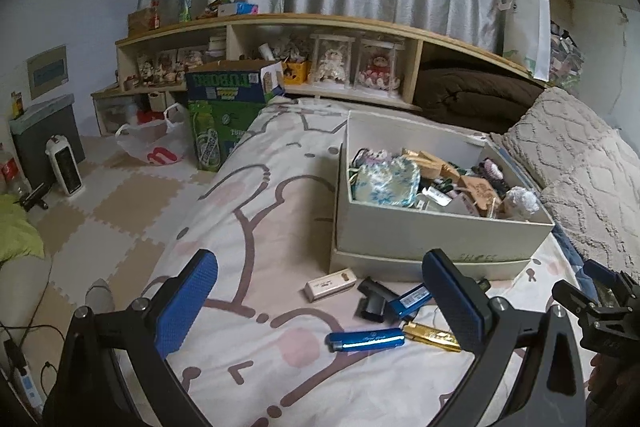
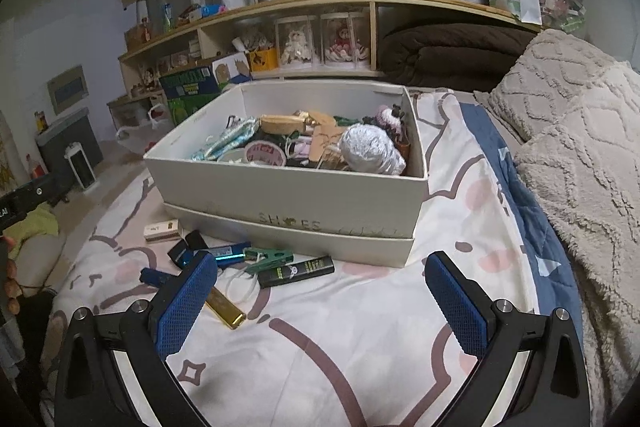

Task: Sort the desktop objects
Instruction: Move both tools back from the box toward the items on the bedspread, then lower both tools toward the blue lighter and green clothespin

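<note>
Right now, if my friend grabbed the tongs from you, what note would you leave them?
Left tongs: open, holding nothing.
Right tongs: open, holding nothing.
The white shoe box on the bed already holds many small things.
Loose in front of it: blue bar, gold bar, black tube, green clip, cream case.
Left to do: put those away.

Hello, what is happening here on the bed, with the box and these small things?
A person holds two claws above a bed with a cartoon-print cover. Both the left claw and the right claw are open and hold nothing. A white cardboard shoe box is full of mixed items. In front of it lie loose things, not yet sorted: a shiny blue metal case, a gold bar-shaped object and a black tube.
</note>
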Demonstrator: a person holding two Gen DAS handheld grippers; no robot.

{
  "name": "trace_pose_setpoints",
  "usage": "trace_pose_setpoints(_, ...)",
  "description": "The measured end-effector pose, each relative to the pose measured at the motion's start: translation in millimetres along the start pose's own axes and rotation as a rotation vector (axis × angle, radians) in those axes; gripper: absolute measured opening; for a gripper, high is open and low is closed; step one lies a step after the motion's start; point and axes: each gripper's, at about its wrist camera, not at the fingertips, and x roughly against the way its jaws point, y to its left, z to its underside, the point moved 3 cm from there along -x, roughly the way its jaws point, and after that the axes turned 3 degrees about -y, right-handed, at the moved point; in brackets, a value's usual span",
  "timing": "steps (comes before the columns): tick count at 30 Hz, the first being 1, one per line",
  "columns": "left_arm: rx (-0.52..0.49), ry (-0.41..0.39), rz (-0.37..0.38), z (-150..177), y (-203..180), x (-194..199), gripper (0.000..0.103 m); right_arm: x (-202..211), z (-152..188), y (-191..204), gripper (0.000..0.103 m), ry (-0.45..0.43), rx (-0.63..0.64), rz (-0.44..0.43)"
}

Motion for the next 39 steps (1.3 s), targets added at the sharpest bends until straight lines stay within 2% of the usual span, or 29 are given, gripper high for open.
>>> trace_pose_setpoints(9, 0.0, 0.125, -0.052, 29, 6, -32, 0.103, -35, 16, 13, 0.103, 0.128, 0.004, -0.019)
trace_pose_setpoints(23, 0.017, 0.271, -0.107, 64, 6, -87, 0.103, -88, 39, 37, 0.103, 0.276, 0.118, 0.032)
trace_pose_setpoints(29, 0.016, 0.313, -0.126, 73, 4, -105, 0.103, -104, 45, 47, 0.103, 0.302, 0.15, 0.069)
trace_pose_setpoints(33, -0.025, 0.342, -0.144, 77, 1, -117, 0.103, -113, 48, 47, 0.103, 0.315, 0.131, 0.133)
trace_pose_setpoints(39, -0.046, 0.366, -0.144, 82, 0, -127, 0.103, -120, 52, 46, 0.103, 0.318, 0.113, 0.109)
